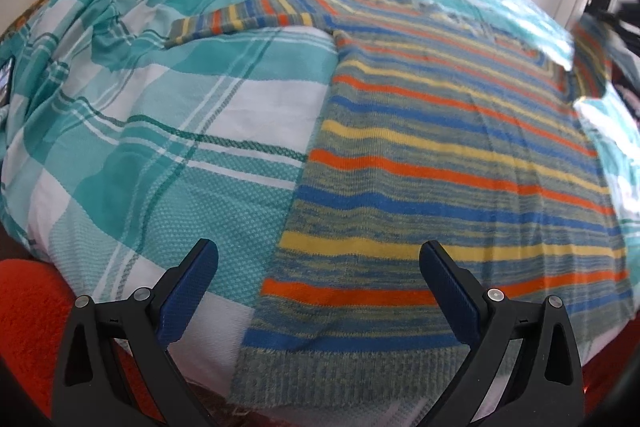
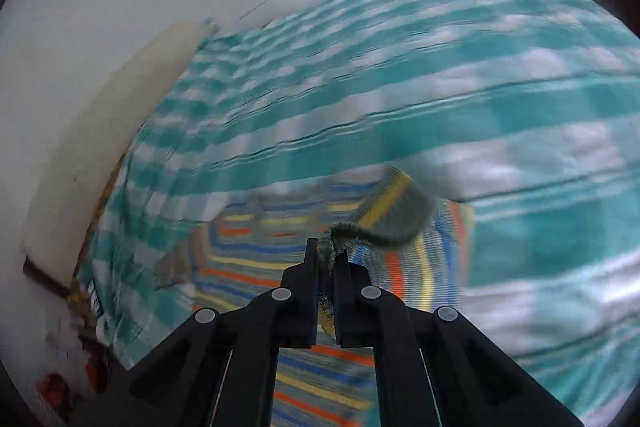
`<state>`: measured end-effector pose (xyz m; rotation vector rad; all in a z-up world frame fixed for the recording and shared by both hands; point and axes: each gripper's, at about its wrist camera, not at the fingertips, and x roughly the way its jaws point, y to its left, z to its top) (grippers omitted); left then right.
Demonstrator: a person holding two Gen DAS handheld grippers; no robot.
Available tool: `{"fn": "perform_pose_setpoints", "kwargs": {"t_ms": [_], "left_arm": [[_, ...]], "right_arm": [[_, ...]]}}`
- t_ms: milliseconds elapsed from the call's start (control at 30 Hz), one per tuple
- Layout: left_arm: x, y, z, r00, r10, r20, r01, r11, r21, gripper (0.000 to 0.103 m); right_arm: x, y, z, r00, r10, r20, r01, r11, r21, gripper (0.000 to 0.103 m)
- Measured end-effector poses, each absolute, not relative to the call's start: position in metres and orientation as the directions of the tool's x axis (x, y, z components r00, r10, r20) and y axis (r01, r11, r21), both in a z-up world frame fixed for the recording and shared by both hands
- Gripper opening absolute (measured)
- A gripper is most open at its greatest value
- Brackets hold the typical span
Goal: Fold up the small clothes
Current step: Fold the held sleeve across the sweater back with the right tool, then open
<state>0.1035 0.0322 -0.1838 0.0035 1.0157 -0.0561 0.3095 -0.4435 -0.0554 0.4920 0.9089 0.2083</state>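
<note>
A small striped knit sweater (image 1: 440,163) in orange, blue, yellow and grey-green lies flat on a teal-and-white checked bed cover (image 1: 168,131). Its left sleeve (image 1: 248,17) stretches out to the left. My left gripper (image 1: 318,263) is open and empty, hovering over the sweater's lower left hem. My right gripper (image 2: 327,257) is shut on the cuff of the sweater's right sleeve (image 2: 384,223) and holds it lifted above the sweater body (image 2: 256,259). The lifted right sleeve (image 1: 588,67) shows blurred at the right edge of the left wrist view.
An orange-red rug (image 1: 28,315) lies below the bed's near edge. A white wall (image 2: 120,7) runs along the bed's far side. A dark flat object (image 1: 6,79) lies at the bed's left edge.
</note>
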Motion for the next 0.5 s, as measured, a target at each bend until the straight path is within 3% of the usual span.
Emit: {"fn": "perform_pose_setpoints", "kwargs": {"t_ms": [67, 133, 167, 200, 333, 500], "left_arm": [[0.101, 0.036, -0.179, 0.537, -0.059, -0.841, 0.047, 0.998, -0.04, 0.101], [0.098, 0.038, -0.176, 0.543, -0.061, -0.837, 0.048, 0.998, -0.041, 0.101], [0.098, 0.039, -0.176, 0.544, -0.059, -0.837, 0.048, 0.998, -0.039, 0.101], [0.097, 0.04, -0.176, 0.544, -0.056, -0.837, 0.048, 0.998, -0.036, 0.101], [0.097, 0.044, -0.177, 0.542, -0.057, -0.838, 0.045, 0.998, -0.039, 0.101], [0.102, 0.043, -0.183, 0.517, -0.062, -0.854, 0.04, 0.998, -0.049, 0.101]], "right_arm": [[0.33, -0.397, -0.063, 0.584, 0.4, -0.706, -0.004, 0.871, 0.49, 0.006], [0.349, -0.363, -0.083, 0.555, 0.451, -0.699, -0.005, 0.842, 0.54, 0.021], [0.359, -0.35, -0.094, 0.524, 0.482, -0.702, 0.011, 0.82, 0.572, 0.049], [0.366, -0.34, -0.107, 0.502, 0.512, -0.697, 0.024, 0.798, 0.603, 0.07], [0.364, -0.349, -0.112, 0.525, 0.547, -0.652, 0.005, 0.764, 0.645, 0.069], [0.35, -0.405, -0.133, 0.512, 0.486, -0.709, 0.098, 0.786, 0.61, 0.05]]}}
